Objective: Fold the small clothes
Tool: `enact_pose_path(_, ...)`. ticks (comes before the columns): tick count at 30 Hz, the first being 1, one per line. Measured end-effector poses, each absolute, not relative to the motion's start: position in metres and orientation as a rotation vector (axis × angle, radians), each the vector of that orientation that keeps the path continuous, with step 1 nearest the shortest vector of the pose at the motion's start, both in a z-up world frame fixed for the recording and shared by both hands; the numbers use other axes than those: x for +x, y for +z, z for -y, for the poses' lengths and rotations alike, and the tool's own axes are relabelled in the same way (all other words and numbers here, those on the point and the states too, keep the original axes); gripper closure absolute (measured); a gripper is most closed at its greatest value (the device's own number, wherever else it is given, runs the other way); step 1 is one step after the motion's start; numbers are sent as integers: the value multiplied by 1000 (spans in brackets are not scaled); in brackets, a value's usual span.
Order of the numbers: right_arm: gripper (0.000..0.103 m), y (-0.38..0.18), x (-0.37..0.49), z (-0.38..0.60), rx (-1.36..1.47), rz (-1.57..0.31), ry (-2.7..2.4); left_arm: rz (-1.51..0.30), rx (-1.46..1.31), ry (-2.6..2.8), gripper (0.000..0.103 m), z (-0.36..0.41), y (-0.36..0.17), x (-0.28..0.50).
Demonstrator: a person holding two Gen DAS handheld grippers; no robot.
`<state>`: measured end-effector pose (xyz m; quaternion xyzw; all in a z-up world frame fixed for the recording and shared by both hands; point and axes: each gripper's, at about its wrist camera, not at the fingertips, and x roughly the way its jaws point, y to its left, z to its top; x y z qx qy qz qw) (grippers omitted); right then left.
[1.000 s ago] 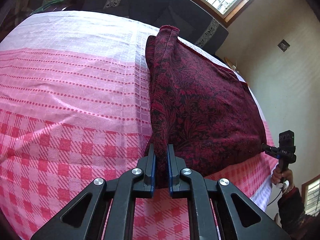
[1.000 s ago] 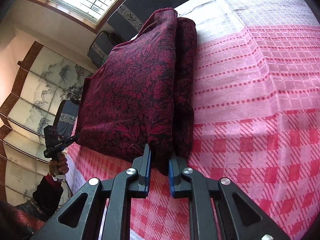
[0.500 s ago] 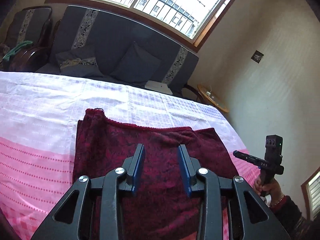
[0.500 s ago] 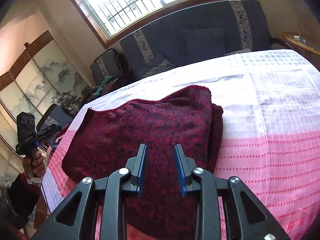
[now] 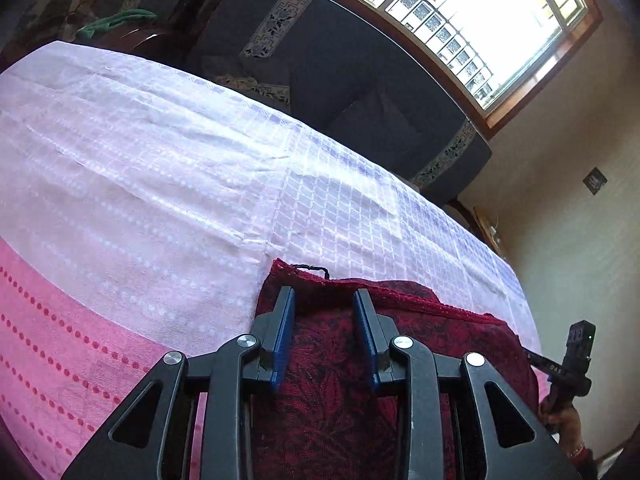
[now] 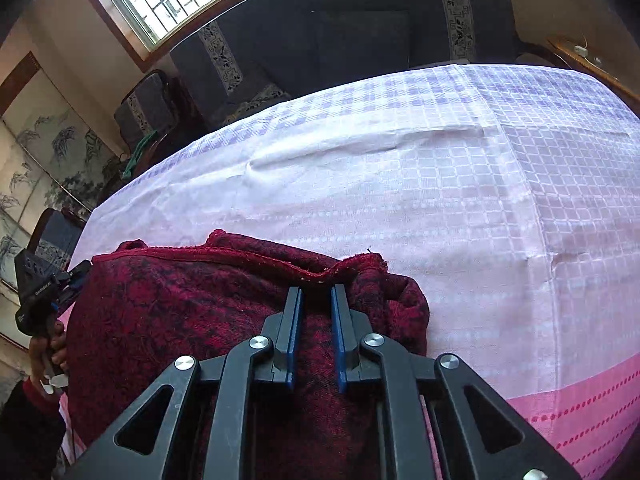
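Observation:
A dark red patterned garment (image 5: pixel 332 364) lies folded on the pink and white checked cloth (image 5: pixel 160 184); it also shows in the right wrist view (image 6: pixel 180 312). My left gripper (image 5: pixel 325 300) is open, its jaws apart over the garment's far left corner, holding nothing. My right gripper (image 6: pixel 316 294) is open with a narrower gap, just above the garment's far right edge, holding nothing. The right gripper also shows at the right edge of the left wrist view (image 5: pixel 568 364). The left gripper also shows at the left of the right wrist view (image 6: pixel 40 296).
A dark sofa (image 5: pixel 360 92) with cushions stands beyond the table's far edge, under a bright window (image 5: pixel 480 12). A painted screen (image 6: pixel 36 168) stands at the left of the right wrist view. A small side table (image 6: pixel 580 56) stands at the far right.
Both grippers let go of the garment's edge, which now lies folded flat. They have since dropped lower and nearer its far edge.

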<state>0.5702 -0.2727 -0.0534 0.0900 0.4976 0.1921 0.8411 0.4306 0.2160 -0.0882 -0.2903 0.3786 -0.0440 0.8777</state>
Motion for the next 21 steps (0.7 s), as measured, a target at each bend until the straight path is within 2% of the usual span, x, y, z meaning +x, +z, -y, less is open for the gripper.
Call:
enact_pose_path(5,94,-40,573,270,188,-1052,380,-785,-415,-29,70,-189,-72,433)
enact_pose_path(7,85,-26,566,264,153,-1004,357,-771,-377,-22,70,-182,-67,431)
enact_pose_path(10,83,-20,557,249,72,-988,364,-780,-336,1,70,-176,-67,432)
enact_pose_path(14,69,-35,545,231,-78,-984,324,-813,-345,9,70,-179,-78,433)
enact_pose_path(21,70,-49,534,248,-47,-890,363,-756,-526,-55,70,-206,-87,423)
